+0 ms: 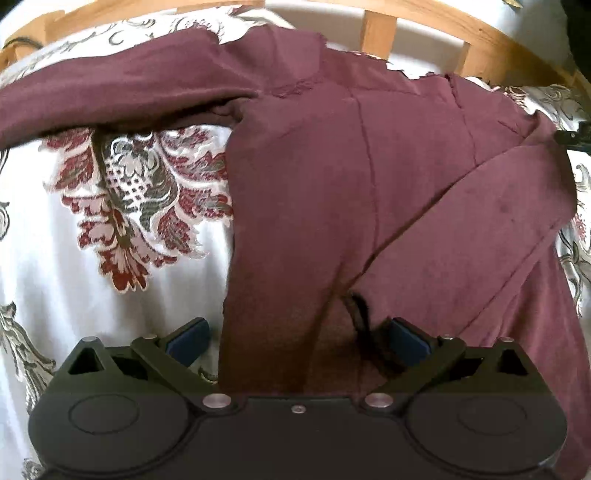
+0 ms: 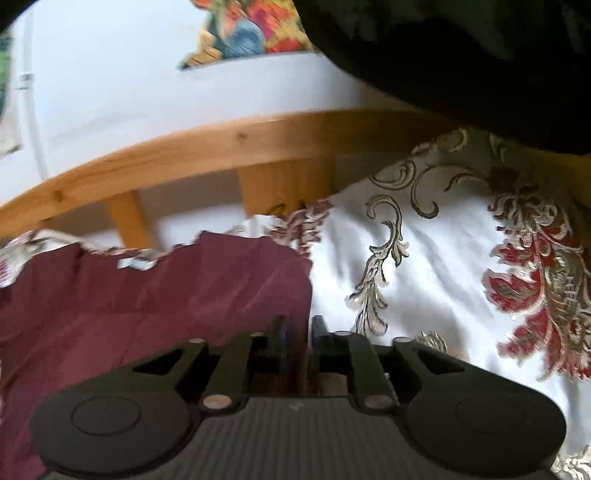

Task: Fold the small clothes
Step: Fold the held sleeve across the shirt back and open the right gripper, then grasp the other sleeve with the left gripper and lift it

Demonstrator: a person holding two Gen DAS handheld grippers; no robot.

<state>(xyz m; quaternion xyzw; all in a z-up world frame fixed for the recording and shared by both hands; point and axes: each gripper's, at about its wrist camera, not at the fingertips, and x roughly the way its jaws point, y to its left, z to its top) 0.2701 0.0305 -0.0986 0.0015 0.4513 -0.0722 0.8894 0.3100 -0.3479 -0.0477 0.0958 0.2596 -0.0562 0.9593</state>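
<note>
The maroon long-sleeved top [image 1: 314, 177] lies spread on the floral bedspread [image 1: 110, 258] near the wooden bed rail [image 2: 221, 144], left tool [image 1: 295, 336] gaping wide over its hem, right tool [image 2: 297, 332] narrowly parted at its side edge, gripping nothing

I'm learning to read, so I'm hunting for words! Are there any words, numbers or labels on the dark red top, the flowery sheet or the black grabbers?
None: no words, numbers or labels can be read anywhere.
Dark red top: plain cloth, no tag showing.
Flowery sheet: only leaf and flower patterns.
Left gripper and right gripper: plain black, no writing.
Colourful picture on the wall: too blurred to tell.
</note>
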